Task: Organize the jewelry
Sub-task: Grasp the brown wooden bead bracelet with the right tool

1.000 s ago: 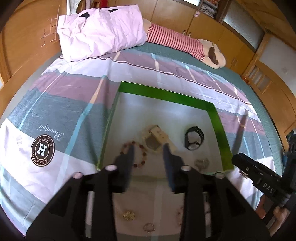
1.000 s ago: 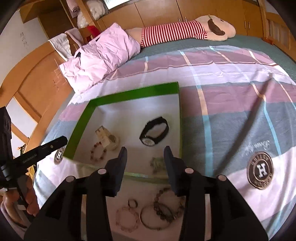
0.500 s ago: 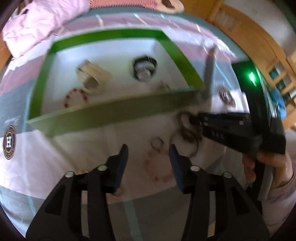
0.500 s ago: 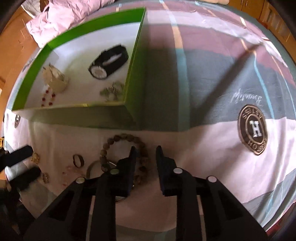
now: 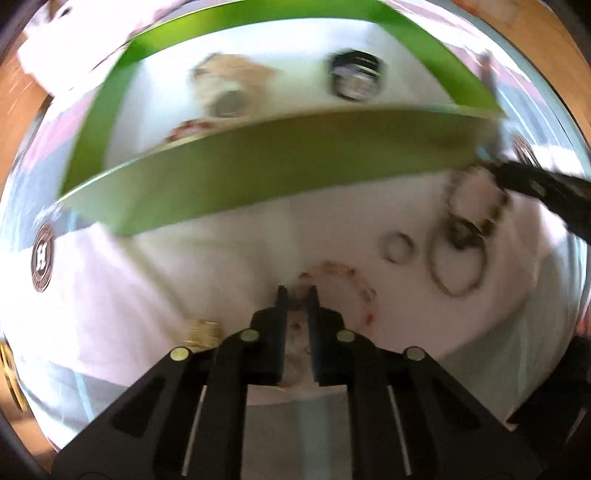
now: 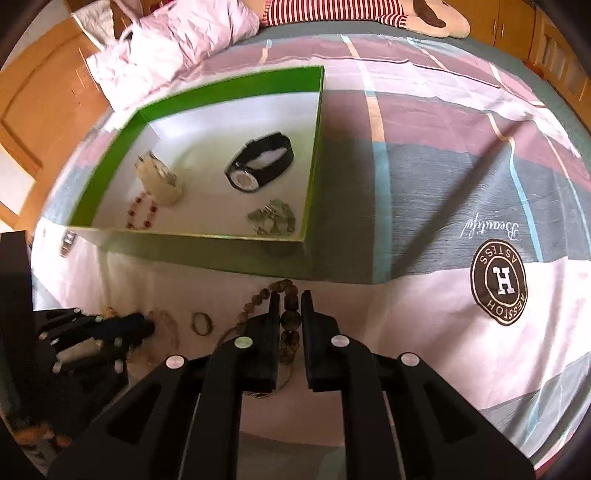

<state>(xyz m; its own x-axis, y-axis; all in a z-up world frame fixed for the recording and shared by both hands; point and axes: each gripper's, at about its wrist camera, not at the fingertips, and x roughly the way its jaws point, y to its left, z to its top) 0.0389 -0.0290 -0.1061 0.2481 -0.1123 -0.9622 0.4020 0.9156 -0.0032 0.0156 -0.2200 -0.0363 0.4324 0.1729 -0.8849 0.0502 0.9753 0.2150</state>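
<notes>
A green-walled box lies on the bed; it also shows in the left wrist view. Inside are a black watch, a beige watch, a red bead bracelet and a silver chain piece. My right gripper is shut on a brown wooden bead bracelet in front of the box. My left gripper is shut on a pale pink bead bracelet lying on the sheet. The right gripper shows at the right edge of the left wrist view.
On the sheet before the box lie a small ring, a thin metal bangle and a gold brooch. A pink pillow and a striped plush toy lie at the bed's far end. Wooden cupboards surround the bed.
Both grippers dropped from above the box to the loose jewelry in front of it and narrowed. The right one closed on the wooden bracelet, the left on the pink bracelet.
</notes>
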